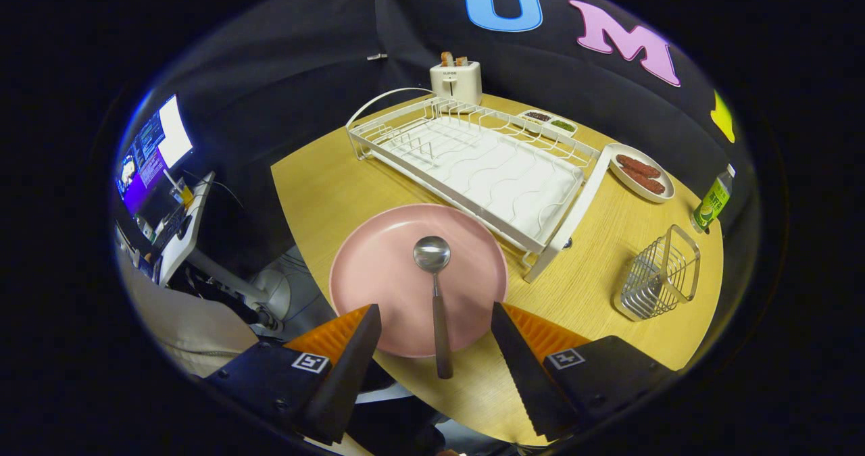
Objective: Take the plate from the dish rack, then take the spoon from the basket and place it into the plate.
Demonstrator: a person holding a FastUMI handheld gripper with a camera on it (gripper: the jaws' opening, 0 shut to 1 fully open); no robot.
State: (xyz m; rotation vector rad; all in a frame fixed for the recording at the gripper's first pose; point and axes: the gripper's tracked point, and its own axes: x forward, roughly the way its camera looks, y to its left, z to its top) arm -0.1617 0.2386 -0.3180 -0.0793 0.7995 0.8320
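white toaster [456, 81] with bread at the back, little twin-compartment condiment tray [551, 123], white oval sausage dish [642, 173], green bottle [713, 200], lit monitor [154, 153] off-table

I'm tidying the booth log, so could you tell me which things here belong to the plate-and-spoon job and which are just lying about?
Job: pink plate; spoon lying in it; dish rack; wire basket; open gripper, fingers either side of the spoon handle.

Lying about: toaster; sausage dish; green bottle; twin condiment tray.

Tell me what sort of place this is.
Probably a staged kitchen tabletop in a recording booth: a dish rack, a toaster and a wire basket on a wooden table, open fingers above.
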